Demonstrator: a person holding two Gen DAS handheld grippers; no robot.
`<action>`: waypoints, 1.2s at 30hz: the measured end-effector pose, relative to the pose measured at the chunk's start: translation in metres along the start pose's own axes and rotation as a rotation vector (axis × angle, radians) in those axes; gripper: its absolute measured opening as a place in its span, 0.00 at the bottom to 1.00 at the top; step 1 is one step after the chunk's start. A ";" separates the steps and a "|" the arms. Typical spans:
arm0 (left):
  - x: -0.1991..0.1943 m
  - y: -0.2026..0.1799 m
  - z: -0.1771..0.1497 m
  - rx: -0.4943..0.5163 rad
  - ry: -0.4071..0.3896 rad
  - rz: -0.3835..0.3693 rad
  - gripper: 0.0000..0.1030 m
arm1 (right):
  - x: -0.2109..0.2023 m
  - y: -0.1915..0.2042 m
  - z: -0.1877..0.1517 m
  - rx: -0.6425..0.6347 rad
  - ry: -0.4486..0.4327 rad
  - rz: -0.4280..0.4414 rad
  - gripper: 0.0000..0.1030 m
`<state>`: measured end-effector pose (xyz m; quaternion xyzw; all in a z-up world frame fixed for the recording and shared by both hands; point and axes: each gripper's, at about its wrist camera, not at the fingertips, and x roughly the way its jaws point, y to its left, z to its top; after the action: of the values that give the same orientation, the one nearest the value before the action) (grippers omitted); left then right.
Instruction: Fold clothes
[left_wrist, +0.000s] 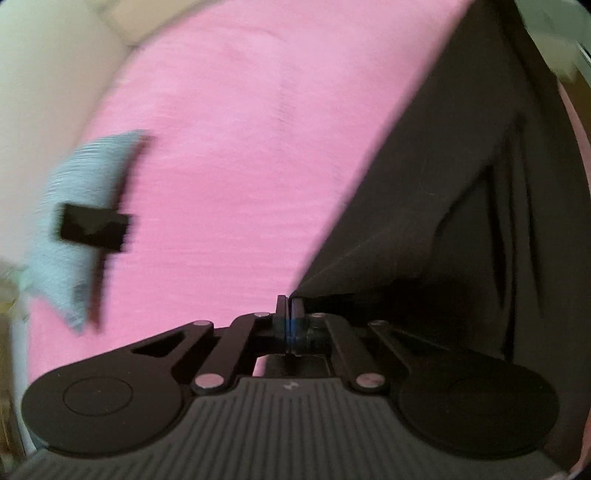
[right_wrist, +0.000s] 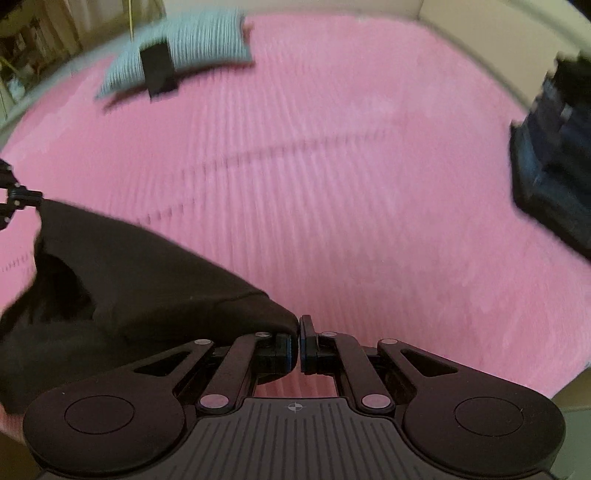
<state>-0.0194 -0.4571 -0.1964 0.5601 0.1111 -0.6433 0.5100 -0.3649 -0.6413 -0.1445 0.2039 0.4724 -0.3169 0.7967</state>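
A plain black fabric garment (right_wrist: 122, 280) is hanging stretched between the two grippers, lifted above a pink fuzzy bed cover (right_wrist: 332, 184). Its type can't be told; it's limp, w/ a sagging pocket of cloth in the middle.

The left gripper (left_wrist: 290, 314) is pinching one corner of the garment, jaws pressed together on the cloth edge, w/ the fabric spreading away to the right in the left wrist view. The right gripper (right_wrist: 299, 343) is gripping the other corner at its left jaw, jaws nearly together on the cloth; in the right wrist view the garment is running off to the left, where the left gripper's tip is just showing at the frame edge.

Farther out, a grey ribbed folded item w/ a black rectangular band across it (right_wrist: 177, 51) is lying on the far part of the pink cover, well apart from the held garment. A dark blue-and-black stack of folded clothes (right_wrist: 554, 155) is sitting at the right side.

Judging progress: some pieces look already folded and set aside. The black garment isn't yet folded; it seems to be at the spread-out stage, so laying flat, folding and stacking probably remain. Both views are motion-blurred.
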 end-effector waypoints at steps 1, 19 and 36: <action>-0.019 0.014 -0.001 -0.050 -0.028 0.038 0.00 | -0.015 0.005 0.004 -0.001 -0.045 -0.014 0.02; -0.435 0.025 -0.100 -0.428 -0.425 0.578 0.00 | -0.343 0.164 -0.015 -0.031 -0.822 -0.119 0.01; -0.512 0.110 0.014 -0.473 -0.534 0.765 0.00 | -0.394 0.129 0.161 -0.199 -1.165 -0.180 0.02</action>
<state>-0.0177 -0.2444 0.2828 0.2464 -0.0932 -0.4887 0.8317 -0.3135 -0.5259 0.2820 -0.1198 0.0004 -0.3972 0.9099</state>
